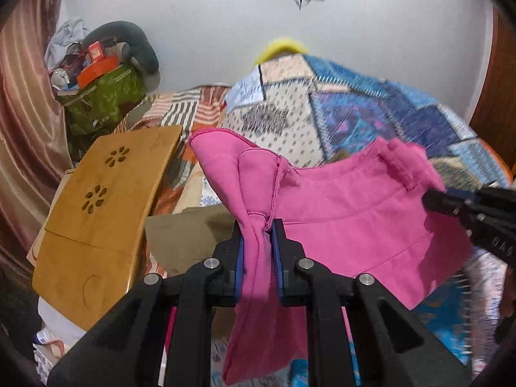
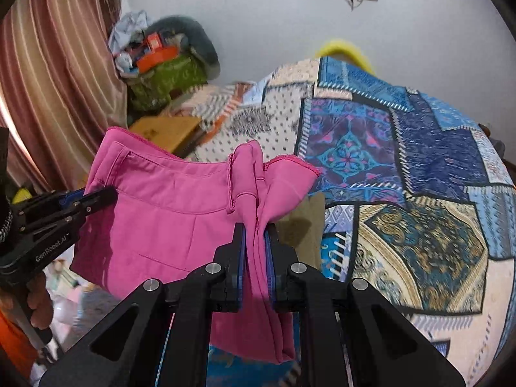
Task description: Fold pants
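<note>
1. Far left: wooden lap desk (image 1: pixel 106 193) on the cluttered bed edge, well apart from the work
2. Left gripper (image 1: pixel 258 229) pinching a bunched corner of the pink pants (image 1: pixel 348 219), jaws pressed together on the cloth, a tail of fabric hanging below
3. Between the 2 grippers: waistband stretched roughly level, long axis running side to side, pants lifted clear above the patchwork bedspread (image 1: pixel 371 113)
4. Right gripper (image 2: pixel 256 225) clamped on the opposite bunched waistband corner, also nearly closed on cloth
5. Neither hand nearer: both at equal height, bedspread ahead and below; next move likely a forward lowering to spread the pants flat
</note>
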